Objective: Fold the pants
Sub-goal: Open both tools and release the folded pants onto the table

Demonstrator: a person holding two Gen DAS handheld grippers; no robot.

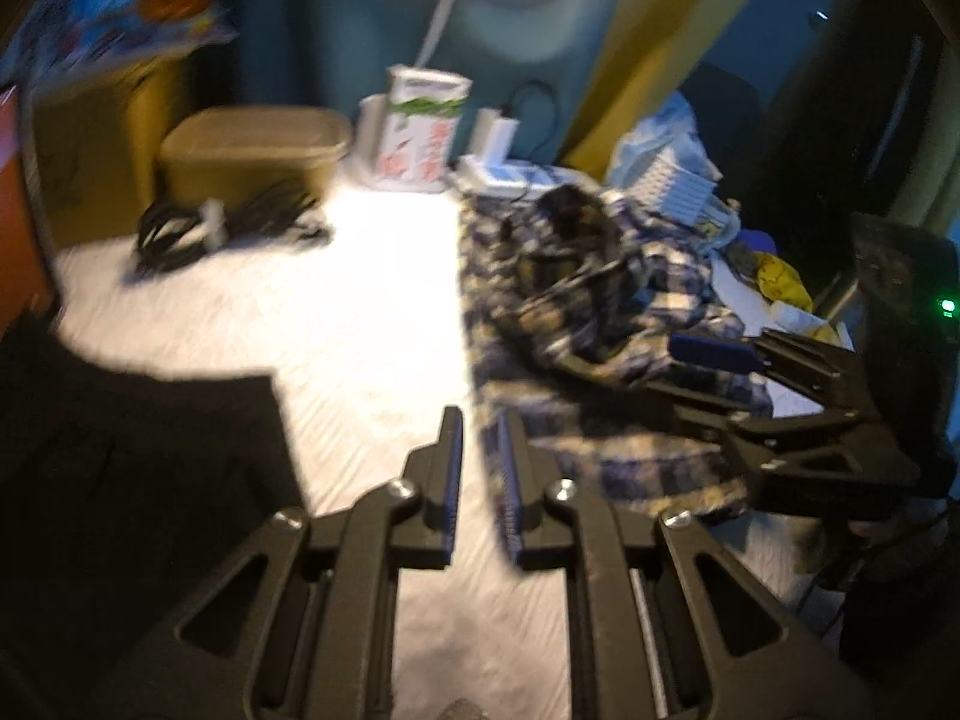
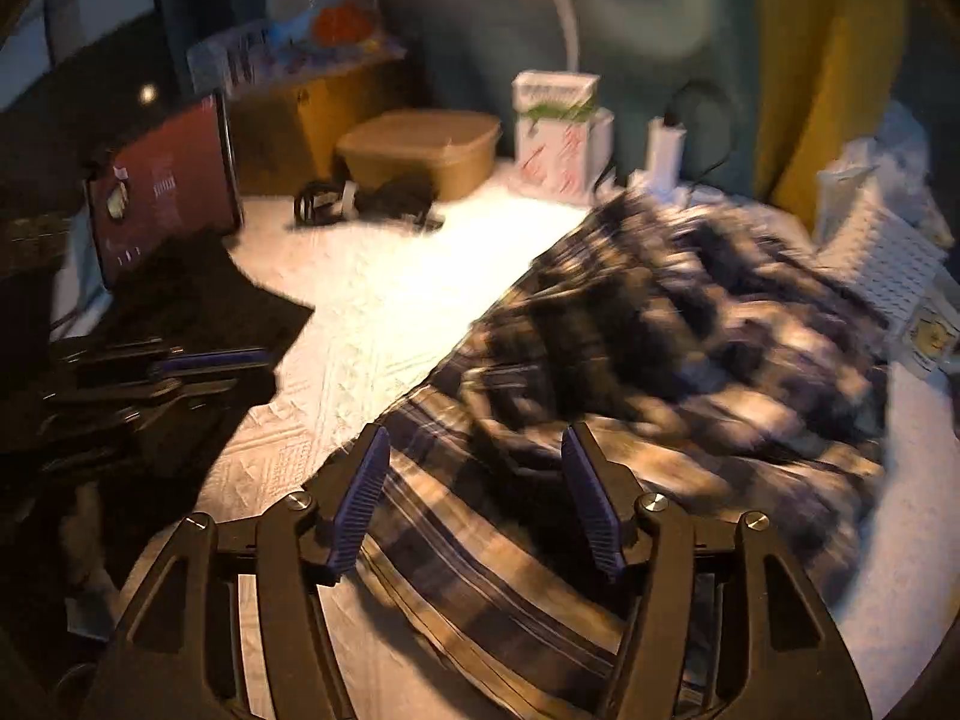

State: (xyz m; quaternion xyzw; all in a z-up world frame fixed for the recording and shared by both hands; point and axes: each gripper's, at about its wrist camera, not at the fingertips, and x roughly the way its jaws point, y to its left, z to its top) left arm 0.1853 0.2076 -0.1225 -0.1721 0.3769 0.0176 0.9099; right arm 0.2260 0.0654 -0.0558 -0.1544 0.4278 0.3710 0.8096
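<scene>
Plaid blue, black and cream pants (image 1: 600,324) lie crumpled on the white table, to the right in the left wrist view. They fill the middle and right of the right wrist view (image 2: 660,360). My left gripper (image 1: 480,414) hovers over bare table at the pants' left edge, jaws a narrow gap apart, empty. It also shows in the right wrist view (image 2: 204,369) at the left. My right gripper (image 2: 474,438) is open wide just above the near end of the pants, holding nothing. It shows from the side in the left wrist view (image 1: 690,360).
A dark cloth (image 1: 138,456) lies at the left. At the back stand a tan tub (image 1: 252,150), coiled black cables (image 1: 228,222), a white carton (image 1: 420,126) and a charger. A tablet (image 2: 162,192) leans at the left. White and blue packets (image 1: 678,174) pile up back right.
</scene>
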